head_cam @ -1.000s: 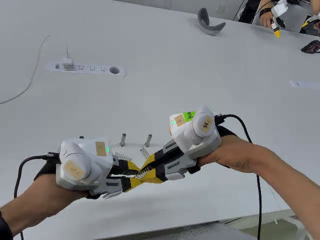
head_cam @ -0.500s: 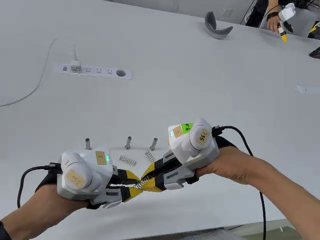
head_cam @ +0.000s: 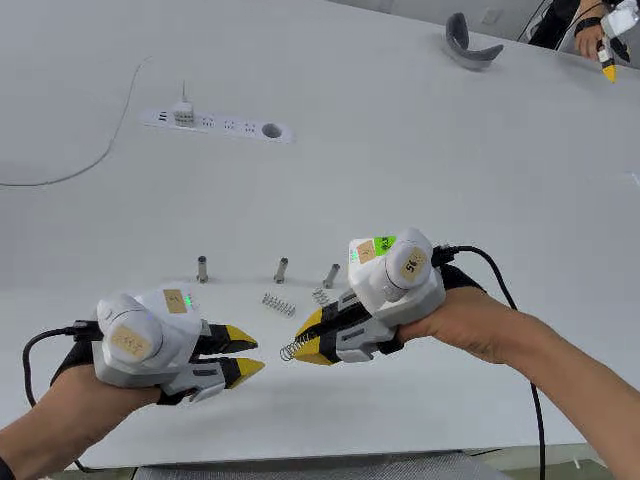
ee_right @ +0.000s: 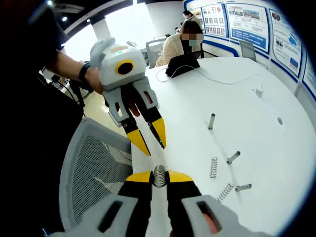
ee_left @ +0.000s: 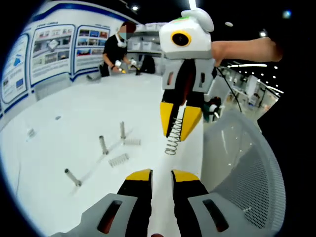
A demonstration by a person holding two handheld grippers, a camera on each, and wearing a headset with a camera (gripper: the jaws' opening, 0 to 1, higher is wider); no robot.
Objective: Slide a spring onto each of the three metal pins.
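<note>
The spring [head_cam: 293, 347] is pinched in the right gripper [head_cam: 306, 340], its coils poking out past the closed fingertips. The left gripper [head_cam: 248, 352] faces it, fingers a little apart, holding nothing. Two more springs [head_cam: 278, 303] lie beyond the tips, just short of three pins [head_cam: 281, 269], all standing bare. I judge nothing threaded yet: all three pins are left to do.

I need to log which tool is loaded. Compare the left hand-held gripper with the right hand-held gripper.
The right hand-held gripper is shut on a spring, which sticks out past its tips; the left hand-held gripper holds nothing. The right one's jaws are pinched together; the left one's stand apart. Both have white bodies and yellow-tipped jaws, and they point toward each other above the table, near its front edge.
</note>
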